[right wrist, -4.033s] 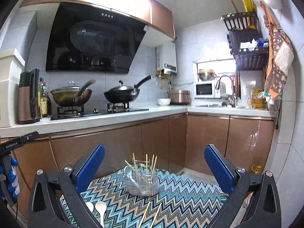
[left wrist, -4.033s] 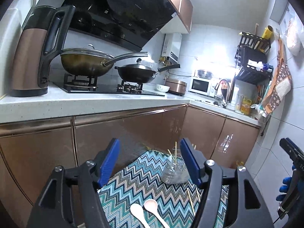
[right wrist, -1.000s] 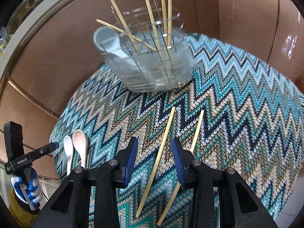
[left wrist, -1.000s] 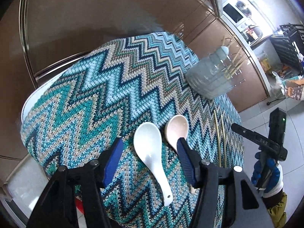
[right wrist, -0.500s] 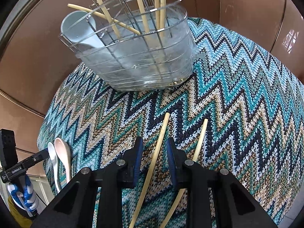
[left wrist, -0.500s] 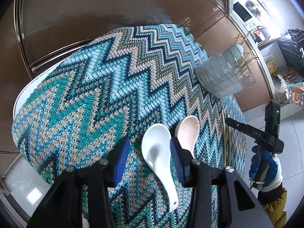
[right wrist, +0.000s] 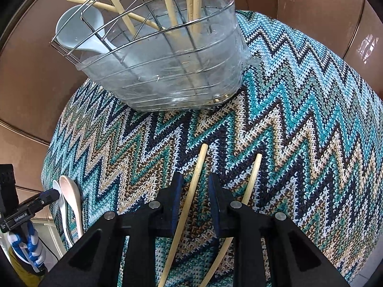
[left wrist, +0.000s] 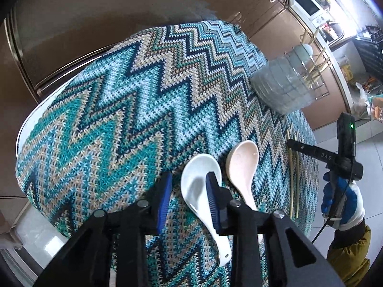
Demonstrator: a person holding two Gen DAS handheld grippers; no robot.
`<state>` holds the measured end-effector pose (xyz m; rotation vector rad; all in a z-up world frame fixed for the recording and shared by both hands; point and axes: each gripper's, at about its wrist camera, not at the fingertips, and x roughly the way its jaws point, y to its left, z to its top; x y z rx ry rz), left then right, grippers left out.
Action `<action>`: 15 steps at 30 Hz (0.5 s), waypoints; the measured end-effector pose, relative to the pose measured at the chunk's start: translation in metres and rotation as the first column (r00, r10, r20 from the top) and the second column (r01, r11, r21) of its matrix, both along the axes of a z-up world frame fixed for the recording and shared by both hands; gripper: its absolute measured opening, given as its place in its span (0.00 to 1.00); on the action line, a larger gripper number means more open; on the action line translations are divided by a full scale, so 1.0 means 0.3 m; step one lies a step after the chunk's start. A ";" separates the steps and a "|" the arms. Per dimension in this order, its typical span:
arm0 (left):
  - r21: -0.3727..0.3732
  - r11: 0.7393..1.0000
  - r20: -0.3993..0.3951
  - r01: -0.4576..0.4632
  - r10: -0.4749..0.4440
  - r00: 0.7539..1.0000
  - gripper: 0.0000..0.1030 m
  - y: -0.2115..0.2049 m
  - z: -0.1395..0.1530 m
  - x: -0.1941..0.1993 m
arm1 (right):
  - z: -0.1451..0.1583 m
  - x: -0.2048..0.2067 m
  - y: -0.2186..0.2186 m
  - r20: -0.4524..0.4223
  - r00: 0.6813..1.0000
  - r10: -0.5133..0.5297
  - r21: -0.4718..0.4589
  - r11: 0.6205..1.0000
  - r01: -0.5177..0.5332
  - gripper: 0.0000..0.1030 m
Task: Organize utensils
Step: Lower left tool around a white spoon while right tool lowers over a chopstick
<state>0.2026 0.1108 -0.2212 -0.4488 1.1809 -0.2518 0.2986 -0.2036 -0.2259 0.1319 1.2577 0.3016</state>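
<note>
Two pale chopsticks [right wrist: 189,203] lie lower centre; closing right gripper [right wrist: 193,191] straddles one, contact unclear; left gripper [left wrist: 189,191] closes beside white spoon [left wrist: 198,191].

Each handheld tool is a black plastic two-finger gripper with angular, triangular-cutout arms, round silver screw heads at the joints, and ribbed dark-blue pads lining the inner faces of the fingers. This shows on the left gripper [left wrist: 189,198] and the right gripper [right wrist: 194,198] alike. Seen from across the table, the right tool's body carries a small green light and pale lettering on a slim black bar, with a thin black cable trailing below it; the left tool's bar bears white lettering. The person's right hand [left wrist: 342,201] wears a blue-and-white work glove above a mustard-yellow sleeve [left wrist: 349,256]; the left hand [right wrist: 26,246] wears a matching glove.
</note>
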 end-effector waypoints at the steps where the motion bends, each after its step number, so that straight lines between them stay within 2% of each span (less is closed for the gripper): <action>1: 0.011 1.000 -0.003 0.004 -0.004 1.000 0.23 -0.002 -0.001 0.003 | -0.007 0.013 0.012 -0.002 1.000 0.003 -0.004 1.000 -0.003 0.19; 5: 0.029 1.000 -0.017 0.012 -0.011 1.000 0.15 -0.003 -0.007 0.016 | -0.018 0.023 0.043 -0.006 1.000 0.013 -0.021 1.000 -0.013 0.17; 15: 0.040 0.999 -0.025 0.010 -0.009 1.000 0.08 -0.003 -0.010 0.026 | -0.041 0.002 0.074 -0.011 1.000 0.015 -0.021 1.000 -0.015 0.09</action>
